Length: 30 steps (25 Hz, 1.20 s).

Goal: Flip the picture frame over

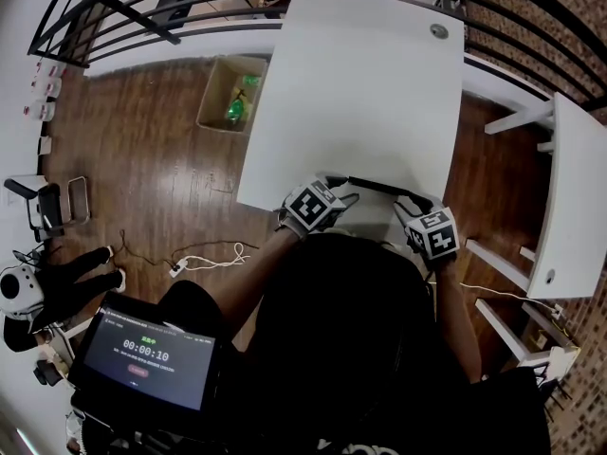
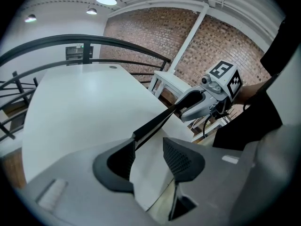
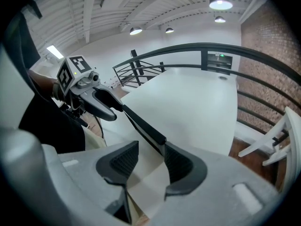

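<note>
A picture frame with a black rim and a pale panel sits at the near edge of the white table. Its far long edge appears tilted up. My left gripper is at the frame's left end and my right gripper at its right end. In the left gripper view the black rim meets the left jaw and the pale panel fills the gap of the open left gripper. In the right gripper view the rim ends against the right jaw of the open right gripper.
A cardboard box with green items stands on the wooden floor left of the table. A white bench is at the right. Black railing curves round the far side. A timer screen and loose cables lie near left.
</note>
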Each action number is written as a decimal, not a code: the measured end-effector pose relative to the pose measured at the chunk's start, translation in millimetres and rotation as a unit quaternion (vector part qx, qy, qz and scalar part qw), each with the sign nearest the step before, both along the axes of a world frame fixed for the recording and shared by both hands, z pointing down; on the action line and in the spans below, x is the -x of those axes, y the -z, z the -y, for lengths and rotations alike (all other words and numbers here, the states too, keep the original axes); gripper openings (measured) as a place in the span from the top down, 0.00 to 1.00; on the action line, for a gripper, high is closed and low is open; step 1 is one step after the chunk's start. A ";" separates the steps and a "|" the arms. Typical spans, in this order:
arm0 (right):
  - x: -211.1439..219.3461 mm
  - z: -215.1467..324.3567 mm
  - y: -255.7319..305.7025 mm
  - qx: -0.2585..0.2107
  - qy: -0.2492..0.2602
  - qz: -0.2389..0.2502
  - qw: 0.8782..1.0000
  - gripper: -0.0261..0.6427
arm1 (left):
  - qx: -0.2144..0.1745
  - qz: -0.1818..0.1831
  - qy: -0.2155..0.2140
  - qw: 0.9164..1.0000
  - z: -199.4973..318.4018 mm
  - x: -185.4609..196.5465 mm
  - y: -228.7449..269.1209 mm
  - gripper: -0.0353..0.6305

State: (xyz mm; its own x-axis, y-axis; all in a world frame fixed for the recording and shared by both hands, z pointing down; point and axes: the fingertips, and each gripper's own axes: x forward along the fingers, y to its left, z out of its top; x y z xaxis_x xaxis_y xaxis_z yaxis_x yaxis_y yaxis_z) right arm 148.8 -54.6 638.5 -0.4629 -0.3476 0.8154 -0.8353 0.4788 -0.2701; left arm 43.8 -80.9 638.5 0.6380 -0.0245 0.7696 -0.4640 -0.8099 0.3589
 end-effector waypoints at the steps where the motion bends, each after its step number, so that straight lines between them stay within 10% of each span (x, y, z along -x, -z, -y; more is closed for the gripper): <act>1: -1.3 0.6 0.4 0.000 -0.002 -0.001 1.000 0.73 | -0.001 0.000 -0.002 1.000 0.6 -1.2 0.8 0.66; 30: -11.3 39.3 -40.9 0.061 -0.008 -0.004 0.998 0.73 | 0.047 0.034 -0.014 0.998 43.2 -13.2 -37.4 0.65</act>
